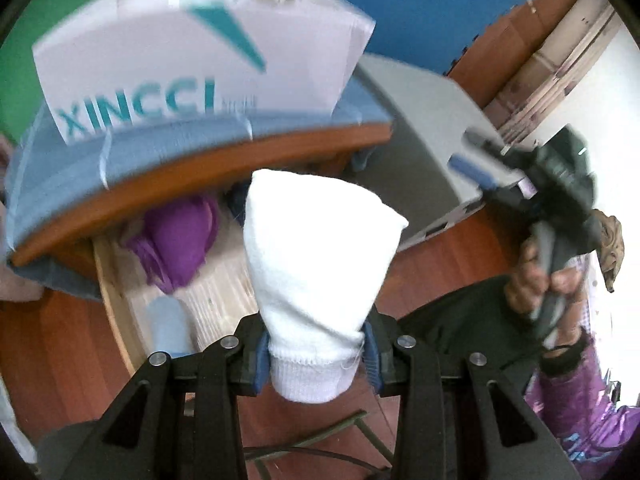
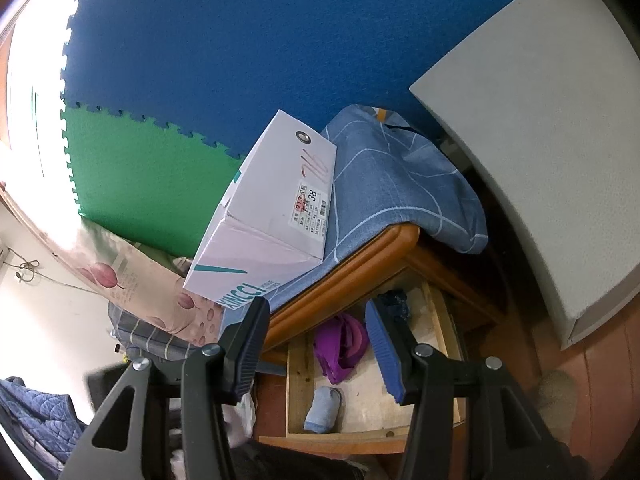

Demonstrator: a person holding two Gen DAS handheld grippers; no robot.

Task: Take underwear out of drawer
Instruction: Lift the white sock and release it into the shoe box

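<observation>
My left gripper [image 1: 316,356] is shut on a white rolled garment [image 1: 320,256] and holds it up above the open wooden drawer [image 1: 116,304]. In the drawer lie a purple garment [image 1: 176,240] and a light blue rolled one [image 1: 168,332]. In the right wrist view the drawer [image 2: 296,380] shows the purple garment [image 2: 342,344], the light blue roll [image 2: 322,408] and a dark blue piece [image 2: 394,302] at the back. My right gripper [image 2: 320,352] is open and empty above the drawer. It also shows in the left wrist view [image 1: 556,208], held in a hand.
A white shoe box [image 2: 272,216] sits on a blue checked cloth [image 2: 400,184] on top of the wooden cabinet [image 2: 360,264]. A grey block [image 2: 540,152] stands to the right. Blue and green foam mats [image 2: 240,40] cover the wall. Bedding [image 2: 132,272] lies at the left.
</observation>
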